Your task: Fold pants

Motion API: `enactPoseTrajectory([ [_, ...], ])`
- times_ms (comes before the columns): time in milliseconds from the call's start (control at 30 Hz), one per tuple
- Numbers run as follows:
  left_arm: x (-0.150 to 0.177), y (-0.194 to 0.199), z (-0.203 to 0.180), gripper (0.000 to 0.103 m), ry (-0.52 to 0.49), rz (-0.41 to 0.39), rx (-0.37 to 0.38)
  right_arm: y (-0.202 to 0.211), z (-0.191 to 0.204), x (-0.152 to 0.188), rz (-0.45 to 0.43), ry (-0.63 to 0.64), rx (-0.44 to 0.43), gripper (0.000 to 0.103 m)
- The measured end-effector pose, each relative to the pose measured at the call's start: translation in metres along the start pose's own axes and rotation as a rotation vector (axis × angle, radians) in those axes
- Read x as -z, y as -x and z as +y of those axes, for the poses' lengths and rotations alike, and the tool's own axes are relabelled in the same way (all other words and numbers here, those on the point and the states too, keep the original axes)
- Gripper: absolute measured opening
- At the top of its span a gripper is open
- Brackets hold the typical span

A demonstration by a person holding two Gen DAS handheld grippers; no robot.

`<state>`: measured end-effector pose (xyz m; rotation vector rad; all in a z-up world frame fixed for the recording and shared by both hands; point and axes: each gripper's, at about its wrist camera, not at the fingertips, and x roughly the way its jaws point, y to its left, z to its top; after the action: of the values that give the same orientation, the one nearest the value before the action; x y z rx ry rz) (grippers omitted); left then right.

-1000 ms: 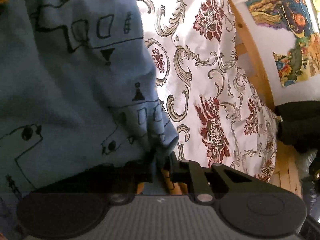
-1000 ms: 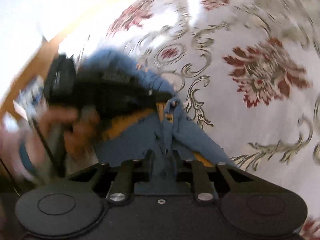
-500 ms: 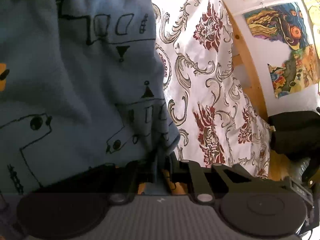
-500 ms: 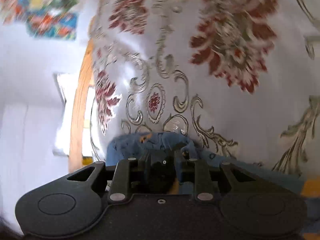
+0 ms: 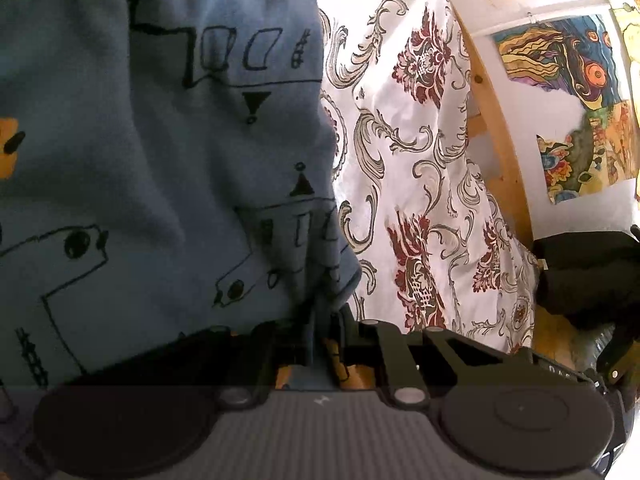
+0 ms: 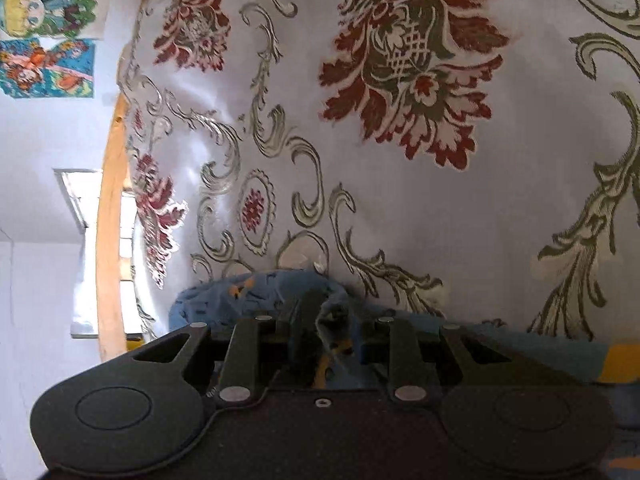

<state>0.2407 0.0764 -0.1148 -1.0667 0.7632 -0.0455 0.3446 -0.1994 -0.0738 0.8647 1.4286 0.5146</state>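
The pants (image 5: 160, 168) are blue with black line drawings and orange patches. In the left wrist view they fill the left half, draped over the patterned bedspread (image 5: 420, 160). My left gripper (image 5: 316, 320) is shut on a corner of the blue cloth, which bunches between its fingers. In the right wrist view only a low bunched hump of the pants (image 6: 256, 296) shows just ahead of the fingers. My right gripper (image 6: 320, 320) is shut on a pinch of that cloth, close above the bedspread (image 6: 400, 140).
A wooden bed frame rail (image 5: 496, 140) curves along the bedspread's far edge, also seen as a rail (image 6: 110, 220) at left. Colourful drawings (image 5: 568, 80) hang on the white wall. A dark bulky object (image 5: 588, 272) sits at right beyond the bed.
The right gripper has swung away from the other hand and gripper toward the bedspread, still holding the cloth. The left view has shifted slightly, cloth still pinched.
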Motion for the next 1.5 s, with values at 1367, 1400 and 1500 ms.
enactPoseTrajectory([
  [1367, 0.0, 0.002, 0.003, 0.014, -0.003, -0.007, 0.013, -0.012, 0.011, -0.004, -0.02, 0.034, 0.118, 0.009],
  [1400, 0.0, 0.003, 0.003, 0.015, -0.002, -0.009, 0.017, -0.01, 0.014, -0.006, -0.036, 0.057, 0.122, 0.008],
  [1500, 0.003, 0.008, -0.003, 0.022, -0.054, -0.047, 0.011, -0.001, 0.026, -0.017, -0.103, 0.097, 0.116, 0.008],
])
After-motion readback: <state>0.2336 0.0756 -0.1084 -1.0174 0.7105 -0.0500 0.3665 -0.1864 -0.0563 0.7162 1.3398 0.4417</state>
